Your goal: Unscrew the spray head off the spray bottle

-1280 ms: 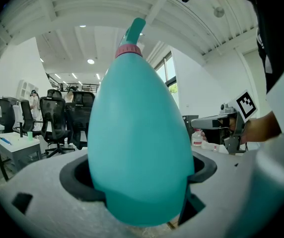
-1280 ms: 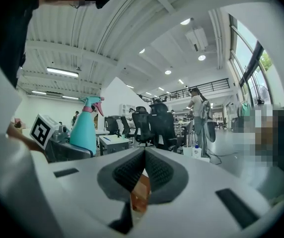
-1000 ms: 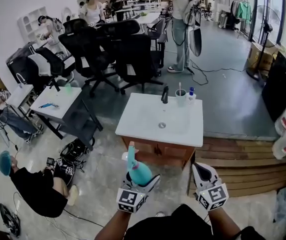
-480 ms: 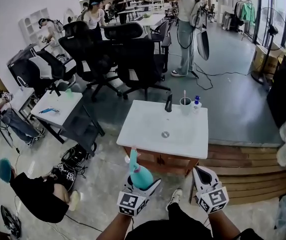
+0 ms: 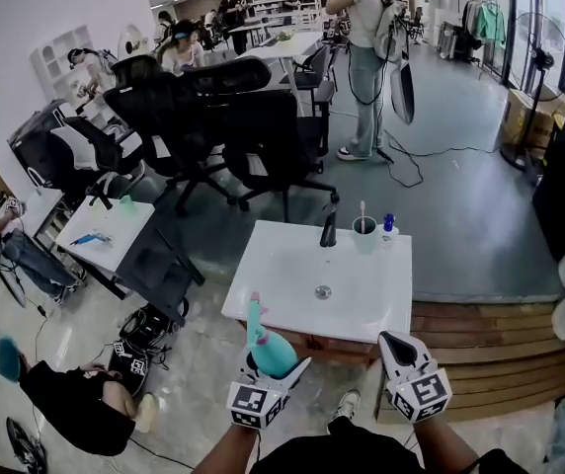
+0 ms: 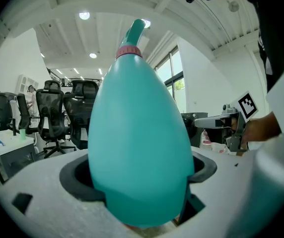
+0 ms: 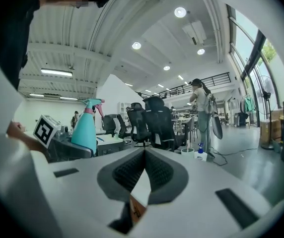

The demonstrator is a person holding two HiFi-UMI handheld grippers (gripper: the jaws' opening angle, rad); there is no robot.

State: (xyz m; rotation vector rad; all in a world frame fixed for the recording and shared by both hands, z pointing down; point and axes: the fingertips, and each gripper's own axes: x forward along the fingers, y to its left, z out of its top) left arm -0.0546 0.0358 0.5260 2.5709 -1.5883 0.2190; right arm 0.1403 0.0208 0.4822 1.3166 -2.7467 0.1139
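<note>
A teal spray bottle (image 5: pixel 269 350) with a pink collar (image 6: pixel 128 52) and a teal spray head (image 6: pixel 134 31) stands upright in my left gripper (image 5: pixel 266 365), whose jaws are shut on the bottle's wide lower body (image 6: pixel 137 143). In the head view it is held low at centre-left, in front of a white sink counter (image 5: pixel 282 265). My right gripper (image 5: pixel 397 346) floats to its right, apart from the bottle, shut with nothing between its ribbed pads (image 7: pixel 158 171). From the right gripper view the bottle (image 7: pixel 86 128) shows off to the left.
On the counter's far edge are a black faucet (image 5: pixel 328 227), a cup with a toothbrush (image 5: pixel 363 232) and a small blue-capped bottle (image 5: pixel 389 224). A wooden step (image 5: pixel 480 332) lies to the right. A person (image 5: pixel 75 388) sits on the floor at left; office chairs (image 5: pixel 263 126) stand beyond.
The sink counter has slid lower and closer in the head view. Both grippers keep their places in the view, and the bottle stays in the left one.
</note>
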